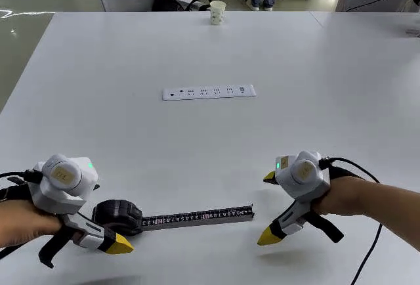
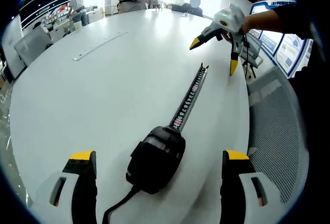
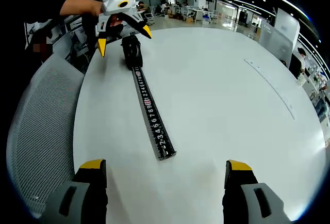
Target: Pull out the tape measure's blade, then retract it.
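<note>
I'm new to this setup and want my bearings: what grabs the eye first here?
A black tape measure lies near the table's front edge, its blade pulled out flat toward the right tool, open just past its tip. The open left tool straddles the tape measure. Farther back lie a white power strip and a paper cup.

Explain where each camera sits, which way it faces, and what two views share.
Head view: on the person's head, facing forward and down at the table; left hand and right hand show, left claw astride the tape measure, right claw open beyond the blade.
Left gripper view: on the left claw, facing along the blade toward the right claw; own jaws show.
Right gripper view: on the right claw, facing back along the blade toward the tape measure; own jaws show.
Shared: both gripper views show the blade, from opposite ends.
</note>
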A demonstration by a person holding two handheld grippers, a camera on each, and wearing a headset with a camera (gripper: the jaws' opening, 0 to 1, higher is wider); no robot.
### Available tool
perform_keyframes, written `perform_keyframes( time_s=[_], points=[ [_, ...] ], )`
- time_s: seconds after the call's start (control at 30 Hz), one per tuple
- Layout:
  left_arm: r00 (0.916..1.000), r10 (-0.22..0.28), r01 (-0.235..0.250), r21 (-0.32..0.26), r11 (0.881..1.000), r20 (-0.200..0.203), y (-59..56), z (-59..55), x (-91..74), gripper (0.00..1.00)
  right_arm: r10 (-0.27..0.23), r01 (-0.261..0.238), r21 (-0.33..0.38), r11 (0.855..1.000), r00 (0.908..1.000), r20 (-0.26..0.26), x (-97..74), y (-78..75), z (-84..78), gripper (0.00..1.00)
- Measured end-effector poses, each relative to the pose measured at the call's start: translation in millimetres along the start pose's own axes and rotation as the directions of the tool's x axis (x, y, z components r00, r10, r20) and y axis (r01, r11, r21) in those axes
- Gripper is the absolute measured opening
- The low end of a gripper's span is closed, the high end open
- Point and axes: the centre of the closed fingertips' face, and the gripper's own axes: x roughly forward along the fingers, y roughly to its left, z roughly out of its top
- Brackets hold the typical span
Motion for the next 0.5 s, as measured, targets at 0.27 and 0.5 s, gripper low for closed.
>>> perform_keyframes(
  time_s=[0.27, 0.5],
  points=[
    [0.9959, 0.044, -0.039, -0.059, 0.998, 0.079, 0.2, -0.2, -3.1, 0.99, -0.076, 0.065, 0.12, 0.991, 0.9932, 0.088, -7.7, -6.1, 1.1, 0.99],
    [0.9836, 0.124, -0.109, -0.121, 0.987, 0.131, 3.2, -8.0, -9.6, 0.99, -0.17, 0.135, 0.21, 0.968, 0.9731, 0.156, -21.5, -14.8, -3.1, 0.99]
  ],
)
